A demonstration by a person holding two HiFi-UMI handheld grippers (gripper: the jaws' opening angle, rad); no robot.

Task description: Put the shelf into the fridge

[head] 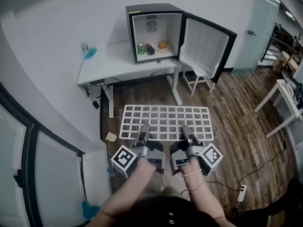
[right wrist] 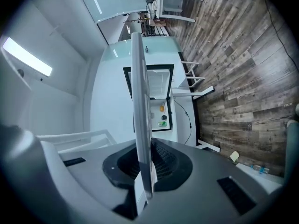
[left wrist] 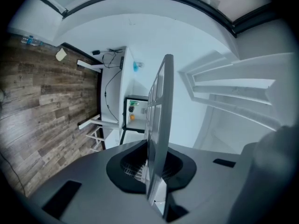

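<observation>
Shelf (head: 165,119), a white wire grid, is held level over the floor (head: 227,103), with the left gripper (head: 144,128) and right gripper (head: 185,129) both clamped on its near edge. This looks like the carrying step. Next it must reach the open fridge (head: 156,32) on the table (head: 109,60) ahead and slide in flat.

Gripping shelf (head: 165,122) by near edge with left gripper (head: 143,129) and right gripper (head: 186,130), flat above wood floor (head: 236,108). Facing open fridge (head: 151,8) on white desk (head: 113,60) ahead, door (head: 203,44) swung right, can (head: 140,48), bottle (head: 150,48) and orange (head: 162,45) inside
</observation>
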